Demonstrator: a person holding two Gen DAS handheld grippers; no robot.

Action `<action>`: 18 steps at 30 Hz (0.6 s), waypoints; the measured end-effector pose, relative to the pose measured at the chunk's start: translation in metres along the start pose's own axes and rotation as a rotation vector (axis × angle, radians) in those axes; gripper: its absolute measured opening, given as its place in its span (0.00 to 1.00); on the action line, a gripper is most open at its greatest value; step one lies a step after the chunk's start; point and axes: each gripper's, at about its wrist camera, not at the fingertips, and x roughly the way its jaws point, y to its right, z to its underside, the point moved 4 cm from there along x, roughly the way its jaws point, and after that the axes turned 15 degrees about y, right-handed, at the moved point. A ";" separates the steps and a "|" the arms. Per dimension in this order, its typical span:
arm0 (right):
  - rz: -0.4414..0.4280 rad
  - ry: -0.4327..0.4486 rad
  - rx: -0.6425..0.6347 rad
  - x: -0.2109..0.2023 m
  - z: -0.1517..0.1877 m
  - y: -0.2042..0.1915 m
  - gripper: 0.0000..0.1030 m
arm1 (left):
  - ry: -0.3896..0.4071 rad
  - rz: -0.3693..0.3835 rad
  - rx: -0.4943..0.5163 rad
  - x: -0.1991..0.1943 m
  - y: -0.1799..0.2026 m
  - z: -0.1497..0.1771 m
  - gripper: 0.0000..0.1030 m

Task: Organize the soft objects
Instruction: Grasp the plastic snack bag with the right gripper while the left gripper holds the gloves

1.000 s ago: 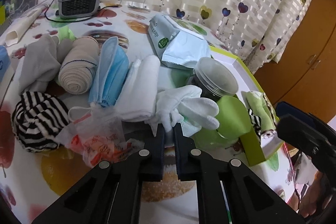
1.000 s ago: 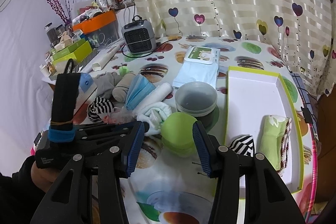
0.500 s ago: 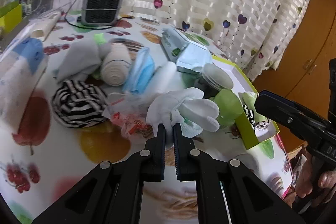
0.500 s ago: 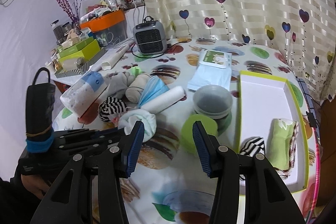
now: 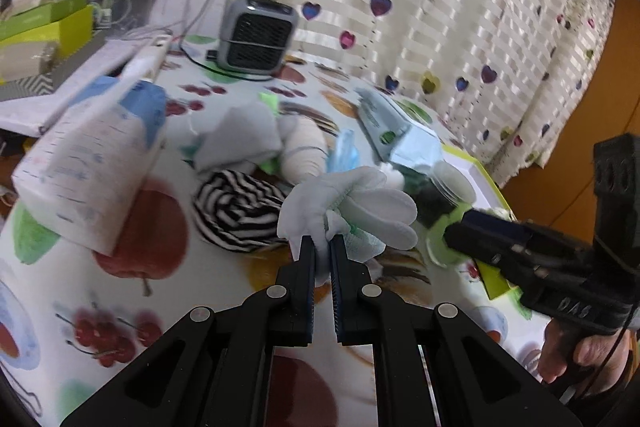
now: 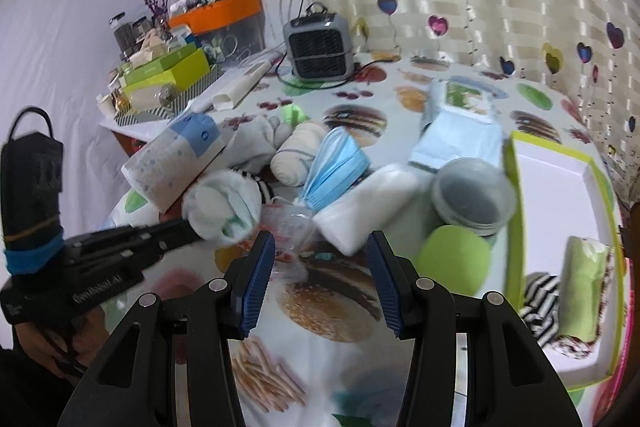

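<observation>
A round table under a fruit-and-burger printed cloth [image 6: 320,311] carries a white tray with a lime-green rim [image 6: 516,211] at its right side, holding a striped bundle and a green rolled cloth [image 6: 584,291]. The left gripper [image 5: 322,247] is nearly closed, pinching a white fabric glove [image 5: 352,203] raised clear of the table (apparently, given blur). The right gripper [image 6: 320,267] stands wide and empty, just right of the glove.

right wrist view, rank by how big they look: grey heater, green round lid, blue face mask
1. grey heater
2. green round lid and blue face mask: alike in apparent size, and the lid lies nearer the camera, so unranked.
</observation>
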 end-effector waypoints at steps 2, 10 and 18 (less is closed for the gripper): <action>-0.017 -0.020 -0.007 0.009 0.003 -0.006 0.48 | 0.008 -0.016 -0.002 -0.002 -0.005 -0.002 0.07; -0.064 -0.097 -0.031 0.044 0.017 -0.021 0.48 | 0.009 -0.057 -0.022 -0.004 -0.024 -0.003 0.07; -0.089 -0.141 -0.032 0.065 0.027 -0.027 0.48 | 0.003 -0.076 -0.027 -0.004 -0.034 0.000 0.07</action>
